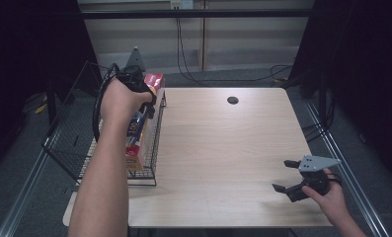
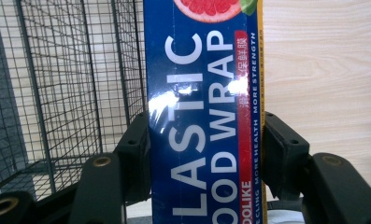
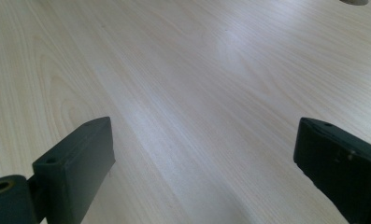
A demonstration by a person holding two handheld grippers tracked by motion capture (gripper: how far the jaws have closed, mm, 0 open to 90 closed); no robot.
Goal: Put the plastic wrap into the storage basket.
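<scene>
where the high view looks down on the table [image 1: 223,148], we find the left gripper [image 1: 143,98] raised over the wire basket [image 1: 70,148] at the table's left edge, with its jaws clamped on a long box of plastic food wrap [image 1: 138,131]. we read the box as tilted, its upper end by the gripper and its lower end down inside the basket, close to the basket's right wall. in the left gripper view, both black pads press on the two long sides of the blue box [image 2: 204,121]; the basket mesh [image 2: 71,84] lies to the left of the box and bare wood [image 2: 323,70] to its right.

we locate the right gripper [image 1: 288,177] near the table's front right corner, well apart from the basket. in the right gripper view, its jaws stand wide apart over the bare tabletop [image 3: 183,84], with nothing between them. a dark round hole [image 1: 232,100] sits in the far part of the table.
</scene>
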